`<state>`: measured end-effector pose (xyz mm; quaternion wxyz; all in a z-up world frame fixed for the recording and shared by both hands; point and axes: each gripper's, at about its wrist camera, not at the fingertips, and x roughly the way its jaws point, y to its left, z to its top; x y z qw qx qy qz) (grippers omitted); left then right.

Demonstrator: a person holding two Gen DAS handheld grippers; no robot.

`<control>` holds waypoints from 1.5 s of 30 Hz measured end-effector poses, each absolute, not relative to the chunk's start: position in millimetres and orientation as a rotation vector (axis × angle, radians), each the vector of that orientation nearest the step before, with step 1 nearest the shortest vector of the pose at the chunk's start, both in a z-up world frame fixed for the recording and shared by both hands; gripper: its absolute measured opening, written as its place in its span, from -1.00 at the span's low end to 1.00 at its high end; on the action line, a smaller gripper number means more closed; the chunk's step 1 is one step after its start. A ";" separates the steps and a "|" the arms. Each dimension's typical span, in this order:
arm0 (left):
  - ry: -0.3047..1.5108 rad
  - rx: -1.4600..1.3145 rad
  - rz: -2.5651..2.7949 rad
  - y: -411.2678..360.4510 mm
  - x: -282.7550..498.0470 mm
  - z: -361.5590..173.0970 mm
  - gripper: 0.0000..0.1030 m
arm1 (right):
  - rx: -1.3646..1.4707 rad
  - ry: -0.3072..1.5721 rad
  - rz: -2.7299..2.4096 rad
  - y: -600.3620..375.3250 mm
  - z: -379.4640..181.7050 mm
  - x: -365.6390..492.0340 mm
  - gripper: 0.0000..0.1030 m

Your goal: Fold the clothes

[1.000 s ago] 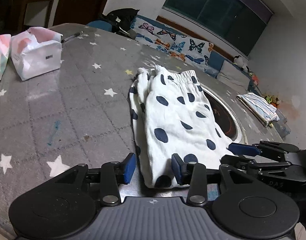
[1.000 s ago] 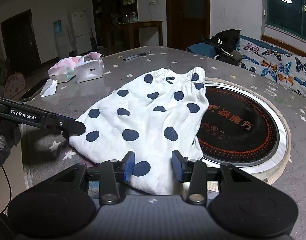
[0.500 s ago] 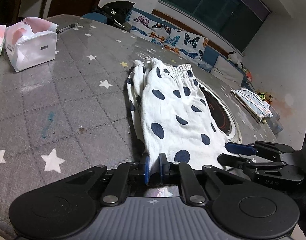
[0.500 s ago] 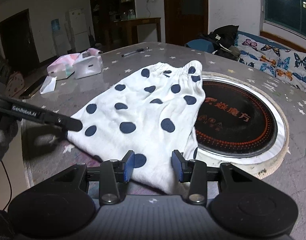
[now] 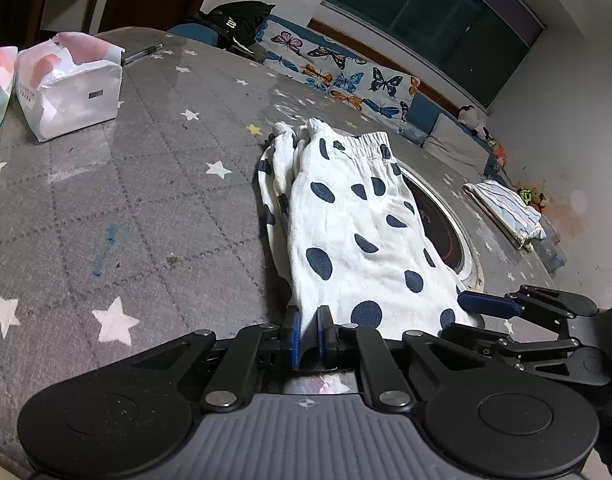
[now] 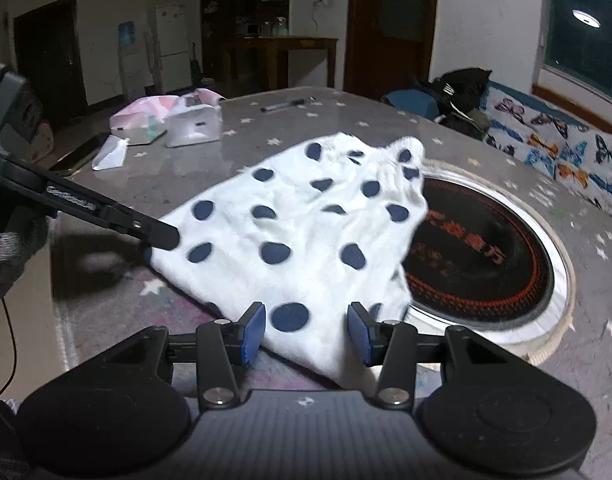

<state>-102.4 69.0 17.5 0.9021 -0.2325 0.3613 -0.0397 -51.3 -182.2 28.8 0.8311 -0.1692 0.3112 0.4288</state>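
Two tissue packs (image 5: 69,84) on starred tablecloth (image 5: 145,200)

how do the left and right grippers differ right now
The left gripper is shut on the near hem of the polka-dot garment; the right gripper is open, its fingers either side of the hem. Both have blue pads and sit at the garment's near edge.

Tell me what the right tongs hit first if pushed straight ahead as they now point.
The right tongs stand open, and the near edge of the polka-dot garment already lies between their fingers. Pushed ahead, they would likely slide onto that cloth first, though how high they sit above it is unclear.
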 end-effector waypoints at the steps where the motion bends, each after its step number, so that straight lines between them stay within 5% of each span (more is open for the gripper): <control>1: 0.749 -0.482 -0.084 68.7 -102.4 17.2 -0.83 | -0.357 0.660 0.909 -182.6 29.5 -51.6 -0.11; 23: 0.792 -0.459 -0.293 -22.8 -72.6 10.0 -0.83 | -0.196 0.756 0.747 -243.4 31.2 -46.2 -0.11; 35: 0.796 -0.437 -0.364 -7.3 -74.5 27.3 -0.28 | -0.197 0.710 0.705 -249.0 44.8 -37.7 -0.12; 45: 0.707 -0.531 -0.060 82.4 -73.3 42.7 0.13 | -0.419 0.594 0.897 -134.2 62.4 -25.5 -0.04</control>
